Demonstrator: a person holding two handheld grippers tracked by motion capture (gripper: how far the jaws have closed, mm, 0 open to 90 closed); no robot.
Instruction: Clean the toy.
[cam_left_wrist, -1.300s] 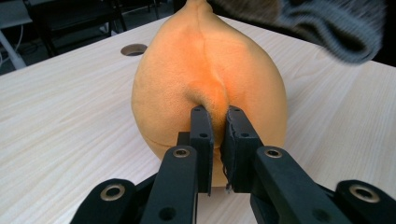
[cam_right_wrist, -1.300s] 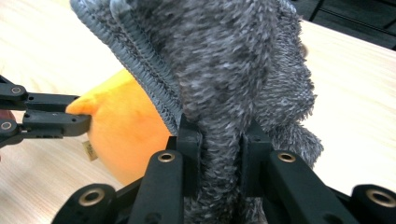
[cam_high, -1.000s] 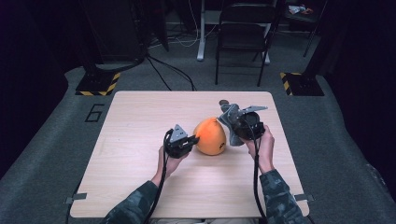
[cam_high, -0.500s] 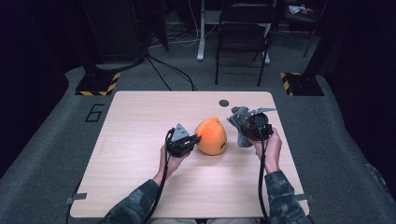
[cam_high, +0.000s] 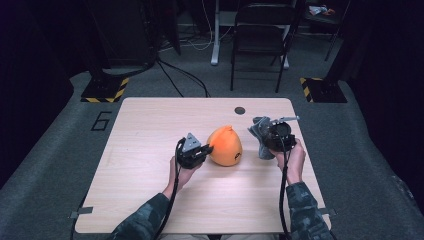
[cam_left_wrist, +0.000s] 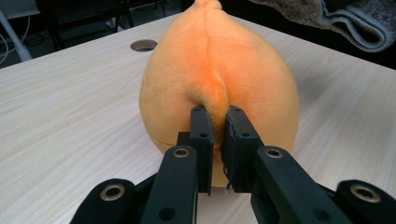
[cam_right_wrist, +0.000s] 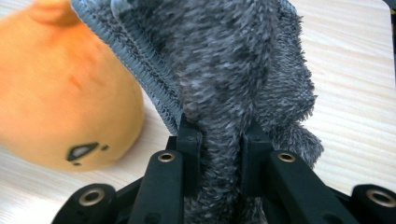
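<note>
Currently left gripper (cam_left_wrist: 215, 140) jaws pinch the orange plush (cam_left_wrist: 219, 74) seam (tight); right gripper (cam_right_wrist: 218, 154) jaws clamp grey cloth (cam_right_wrist: 233, 70) beside it.

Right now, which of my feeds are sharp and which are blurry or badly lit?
High view: soft, with a dark room around the lit table. Left gripper view: crisp on the left tongs and the orange plush. Right gripper view: grey cloth in the right tongs is sharp; the plush at left is blurred.
</note>
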